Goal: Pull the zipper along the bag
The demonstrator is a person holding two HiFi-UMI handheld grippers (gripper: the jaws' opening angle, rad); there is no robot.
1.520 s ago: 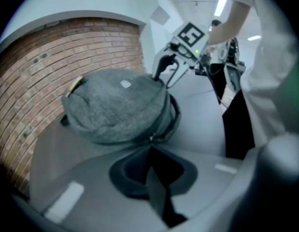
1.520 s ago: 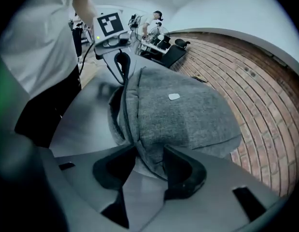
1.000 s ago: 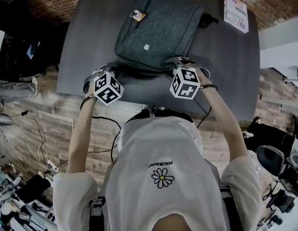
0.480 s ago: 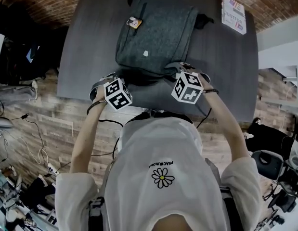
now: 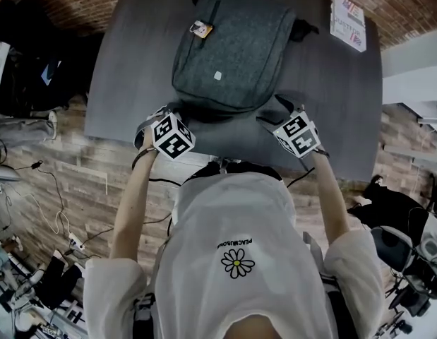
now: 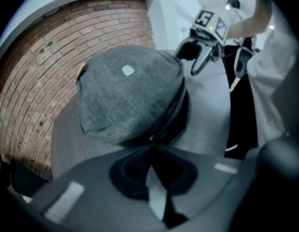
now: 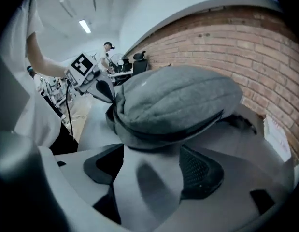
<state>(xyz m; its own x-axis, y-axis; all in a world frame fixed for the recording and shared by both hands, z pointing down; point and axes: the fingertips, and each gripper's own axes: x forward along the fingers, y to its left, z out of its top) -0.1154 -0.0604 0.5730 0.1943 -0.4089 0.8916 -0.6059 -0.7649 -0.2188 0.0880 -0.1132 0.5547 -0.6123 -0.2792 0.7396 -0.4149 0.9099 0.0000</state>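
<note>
A grey felt bag (image 5: pixel 229 44) lies on the dark table (image 5: pixel 324 104), its dark zipper seam (image 7: pixel 188 128) running round the near edge. My left gripper (image 5: pixel 160 113) is at the bag's near left corner. Its tips (image 6: pixel 150 145) are shut on a small zipper pull (image 6: pixel 151 138) at the seam. My right gripper (image 5: pixel 273 111) stands off the bag's near right corner. Its jaws are opening wide (image 7: pixel 151 164), with the bag's edge just ahead of them and nothing pressed between the pads.
A printed booklet (image 5: pixel 347 18) lies at the table's far right corner. A small tag (image 5: pixel 201 27) hangs on the bag's far left. The table's near edge (image 5: pixel 225 154) runs just under both grippers. Brick wall stands behind.
The left gripper slid right along the bag's near edge, still shut. The right gripper let go of the bag's edge, spread its jaws and drew back to the right.
</note>
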